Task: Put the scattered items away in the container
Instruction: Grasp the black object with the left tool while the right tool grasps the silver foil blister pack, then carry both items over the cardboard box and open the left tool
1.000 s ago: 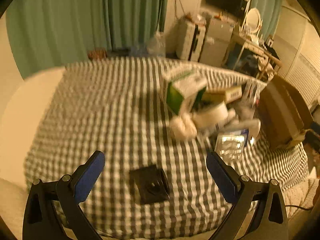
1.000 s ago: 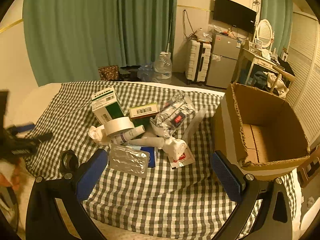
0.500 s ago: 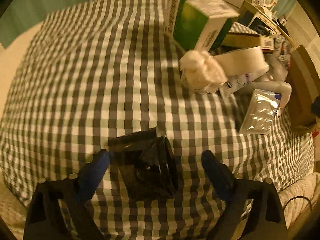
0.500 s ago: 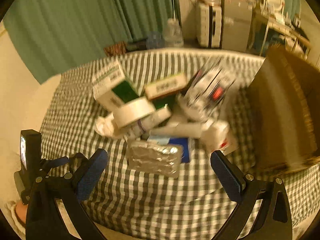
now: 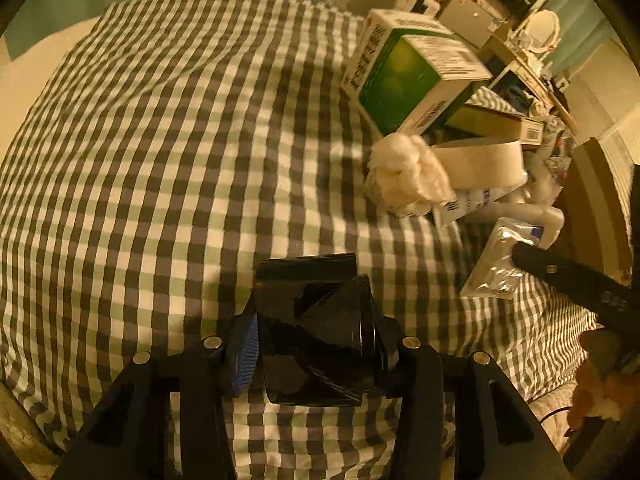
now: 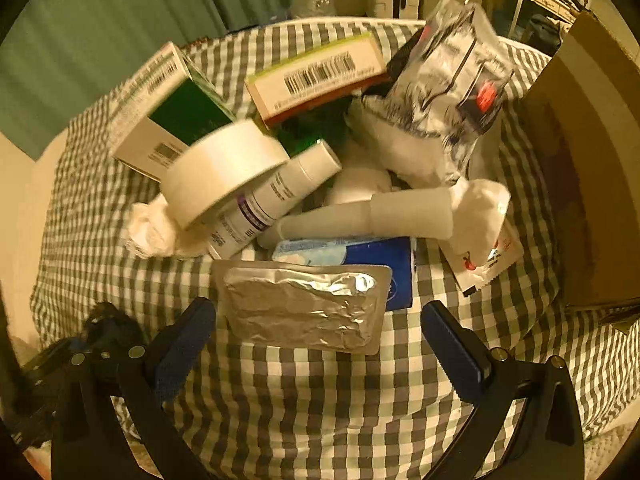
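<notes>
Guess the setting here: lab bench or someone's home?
Most likely a home bedroom: the items lie on a checked bedspread, with green curtains behind and a vanity mirror on a cluttered dresser.

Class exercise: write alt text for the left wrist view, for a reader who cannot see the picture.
The left gripper, its jaws just closing, has a black tape roll between its fingers on a checked cloth. Beyond it to the right lies a heap: a green and white box, a white tape roll, a foil blister pack.

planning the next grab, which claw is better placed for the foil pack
Right. The right claw stands open astride the foil pack; the left claw has just been closing around the black item.
</notes>
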`<state>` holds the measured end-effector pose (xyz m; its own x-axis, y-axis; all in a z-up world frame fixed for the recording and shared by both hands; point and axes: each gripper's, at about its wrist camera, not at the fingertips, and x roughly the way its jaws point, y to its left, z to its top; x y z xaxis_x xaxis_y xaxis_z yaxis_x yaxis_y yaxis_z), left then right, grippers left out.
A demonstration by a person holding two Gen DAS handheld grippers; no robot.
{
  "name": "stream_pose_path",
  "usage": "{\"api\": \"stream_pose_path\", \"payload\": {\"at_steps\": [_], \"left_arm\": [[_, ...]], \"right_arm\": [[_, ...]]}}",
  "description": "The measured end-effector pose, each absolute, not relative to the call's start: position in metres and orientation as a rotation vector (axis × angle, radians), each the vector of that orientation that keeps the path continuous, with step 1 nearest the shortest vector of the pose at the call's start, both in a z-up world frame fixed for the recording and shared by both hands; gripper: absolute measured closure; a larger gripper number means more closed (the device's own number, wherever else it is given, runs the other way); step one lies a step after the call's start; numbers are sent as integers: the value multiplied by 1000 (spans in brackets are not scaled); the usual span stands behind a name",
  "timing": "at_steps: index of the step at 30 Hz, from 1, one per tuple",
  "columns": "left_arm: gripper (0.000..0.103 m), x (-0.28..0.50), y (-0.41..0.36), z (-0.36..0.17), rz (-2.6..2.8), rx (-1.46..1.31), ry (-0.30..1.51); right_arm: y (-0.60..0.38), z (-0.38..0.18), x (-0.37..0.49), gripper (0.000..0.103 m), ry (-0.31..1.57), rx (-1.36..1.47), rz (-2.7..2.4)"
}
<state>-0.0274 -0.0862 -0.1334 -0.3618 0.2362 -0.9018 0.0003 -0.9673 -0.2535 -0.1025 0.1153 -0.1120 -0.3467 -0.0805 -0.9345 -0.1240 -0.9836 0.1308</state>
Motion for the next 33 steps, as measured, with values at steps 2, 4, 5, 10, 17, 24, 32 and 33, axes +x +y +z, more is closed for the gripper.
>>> {"api": "stream_pose_path", "payload": {"at_steps": [2, 4, 5, 10, 17, 24, 32, 33], "left_arm": [[57, -22, -89, -131, 2469, -1674, -314], [57, -19, -92, -131, 2461, -1676, -333], [57, -20, -97, -143, 2461, -1678, -342], [57, -23, -109, -142, 2455, -1677, -358], [57, -27, -114, -138, 2455, -1674, -368], [57, -21, -120, -128, 2501, -1640, -361], [57, -12, -119, -60, 2640, -1520, -324], [57, -7, -119, -43, 2669, -1484, -319]], "right_arm": [[116, -117, -103, 0, 298, -1798, 2537], [114, -121, -105, 0, 287, -1806, 2531], [113, -123, -106, 0, 285, -1813, 2529], [104, -137, -115, 0, 222, -1832, 2492], [103, -142, -106, 3, 63, -1841, 2479], [133, -126, -77, 4, 289, -1860, 2531], [158, -62, -29, 4, 269, -1744, 2670], [159, -47, -24, 4, 258, -1720, 2694]]}}
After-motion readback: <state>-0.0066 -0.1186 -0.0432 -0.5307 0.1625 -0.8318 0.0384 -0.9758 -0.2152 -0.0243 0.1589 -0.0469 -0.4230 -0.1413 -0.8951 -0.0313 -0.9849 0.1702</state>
